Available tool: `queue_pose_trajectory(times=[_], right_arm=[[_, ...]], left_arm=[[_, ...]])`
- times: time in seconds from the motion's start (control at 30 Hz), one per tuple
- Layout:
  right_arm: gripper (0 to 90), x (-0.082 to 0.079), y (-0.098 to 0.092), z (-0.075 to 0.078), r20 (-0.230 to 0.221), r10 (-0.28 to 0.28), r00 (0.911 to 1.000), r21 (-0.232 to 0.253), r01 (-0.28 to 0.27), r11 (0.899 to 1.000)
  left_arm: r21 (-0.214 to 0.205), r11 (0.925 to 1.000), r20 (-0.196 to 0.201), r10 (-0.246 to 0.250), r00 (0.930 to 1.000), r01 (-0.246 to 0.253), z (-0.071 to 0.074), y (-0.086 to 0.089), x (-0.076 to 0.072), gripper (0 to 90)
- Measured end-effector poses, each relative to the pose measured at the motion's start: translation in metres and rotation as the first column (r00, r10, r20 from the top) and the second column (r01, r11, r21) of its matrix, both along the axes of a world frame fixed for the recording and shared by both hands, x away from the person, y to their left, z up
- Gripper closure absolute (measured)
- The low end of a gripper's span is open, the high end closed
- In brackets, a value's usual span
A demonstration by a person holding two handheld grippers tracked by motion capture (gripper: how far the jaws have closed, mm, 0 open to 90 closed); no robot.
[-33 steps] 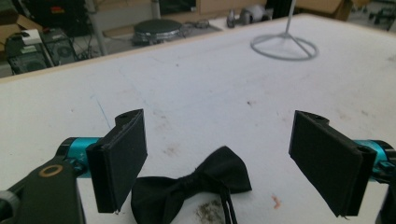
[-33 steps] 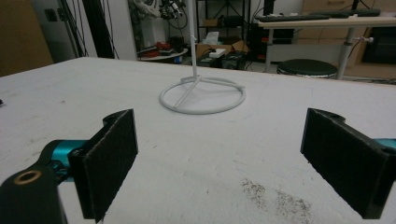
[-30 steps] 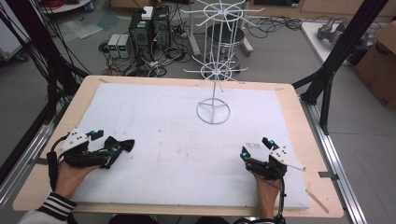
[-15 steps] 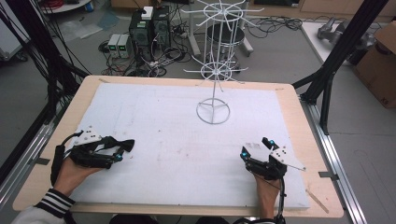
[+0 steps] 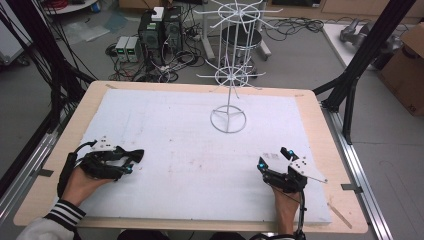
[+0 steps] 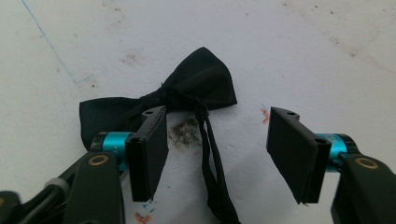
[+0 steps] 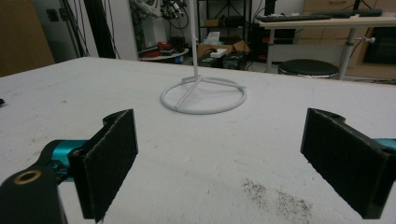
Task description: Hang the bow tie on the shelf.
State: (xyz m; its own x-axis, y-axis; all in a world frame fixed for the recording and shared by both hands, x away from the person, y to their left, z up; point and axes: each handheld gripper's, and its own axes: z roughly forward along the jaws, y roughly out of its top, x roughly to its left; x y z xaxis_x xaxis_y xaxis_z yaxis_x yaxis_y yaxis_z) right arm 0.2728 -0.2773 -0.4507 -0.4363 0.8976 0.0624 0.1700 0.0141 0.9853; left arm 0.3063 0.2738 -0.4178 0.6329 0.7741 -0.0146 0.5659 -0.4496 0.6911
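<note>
The left claw (image 6: pixel 217 151) has just been closing but its jaws stand apart, pressing nothing, with the bow tie (image 6: pixel 187 91) lying between and just beyond them near the worktop's (image 5: pixel 320 120) front left corner. Soft, light, floppy cloth — I'd pinch the tight middle knot, not the limp strap. The right claw (image 7: pixel 219 163) gapes wide, empty, by the front right corner.

The white bench (image 5: pixel 165 125) lies bare across its middle, giving free passage between the left hand-held gripper (image 5: pixel 131 162) and the right hand-held gripper (image 5: pixel 272 160). The wire rack (image 5: pixel 229 75) stands toward the far edge, its ring base and spokes blocking that stretch. A black bow tie (image 6: pixel 187 91) lies flat by the left jaws.
</note>
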Motion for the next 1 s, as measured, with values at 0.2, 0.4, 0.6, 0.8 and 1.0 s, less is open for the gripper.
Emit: queue_pose_trajectory(times=[0.2, 0.4, 0.6, 0.8, 1.0], right_arm=[[9.9, 0.0, 0.0, 0.0, -0.007, 0.0, 1.0, 0.007, 0.0, 1.0], [9.9, 0.0, 0.0, 0.0, -0.005, -0.001, 1.0, 0.007, 0.001, 1.0], [9.9, 0.0, 0.0, 0.0, -0.006, -0.002, 1.0, 0.008, 0.002, 1.0], [9.9, 0.0, 0.0, 0.0, -0.006, -0.002, 1.0, 0.008, 0.002, 1.0], [9.9, 0.0, 0.0, 0.0, -0.009, -0.003, 1.0, 0.01, 0.003, 1.0]], left_arm=[[0.013, 0.9999, -0.031, -0.004, 0.9995, 0.005, -0.001, -0.002, 0.002, 48.8], [0.025, 0.9997, -0.039, 0.006, 0.9992, -0.005, -0.001, -0.004, 0.005, 56.7], [0.027, 0.9996, -0.062, 0.012, 0.998, -0.01, -0.002, -0.004, 0.007, 63.7], [0.037, 0.9993, -0.08, 0.01, 0.9967, -0.007, -0.004, -0.004, 0.009, 68.0], [0.04, 0.9991, -0.097, 0.013, 0.9952, -0.009, -0.006, -0.005, 0.012, 74.8]])
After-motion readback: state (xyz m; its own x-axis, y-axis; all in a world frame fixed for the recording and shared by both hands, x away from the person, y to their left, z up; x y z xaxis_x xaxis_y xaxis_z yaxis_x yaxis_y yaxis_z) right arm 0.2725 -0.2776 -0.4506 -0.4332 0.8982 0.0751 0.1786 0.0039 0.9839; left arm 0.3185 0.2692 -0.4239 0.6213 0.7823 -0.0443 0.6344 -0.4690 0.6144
